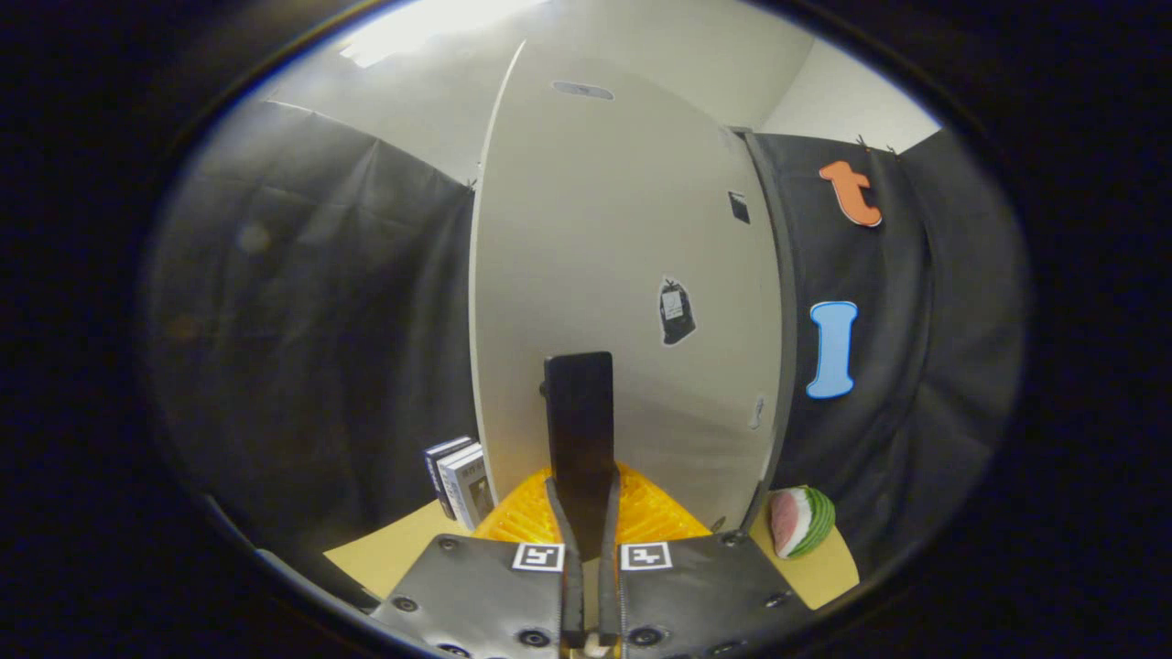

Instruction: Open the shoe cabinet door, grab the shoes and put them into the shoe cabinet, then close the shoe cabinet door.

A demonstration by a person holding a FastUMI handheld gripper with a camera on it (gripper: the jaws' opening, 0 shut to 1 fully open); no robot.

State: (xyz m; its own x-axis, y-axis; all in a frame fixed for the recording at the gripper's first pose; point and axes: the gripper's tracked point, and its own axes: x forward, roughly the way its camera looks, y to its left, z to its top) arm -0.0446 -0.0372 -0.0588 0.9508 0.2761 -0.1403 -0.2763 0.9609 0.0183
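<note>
between the two fingers of the tool (586, 535) stands a flat, dark, upright slab (579, 430), the fingers drawn nearly together and pressing on its lower end from both sides. just beyond them rises the shoe cabinet (623, 229), its smooth pale door closed and bearing a small dark sticker (676, 311). an orange ribbed plastic piece (641, 513) lies at its foot on the tan tabletop (385, 549). small boxes (462, 480) stand left of the cabinet; a watermelon slice (798, 522) lies right.
</note>
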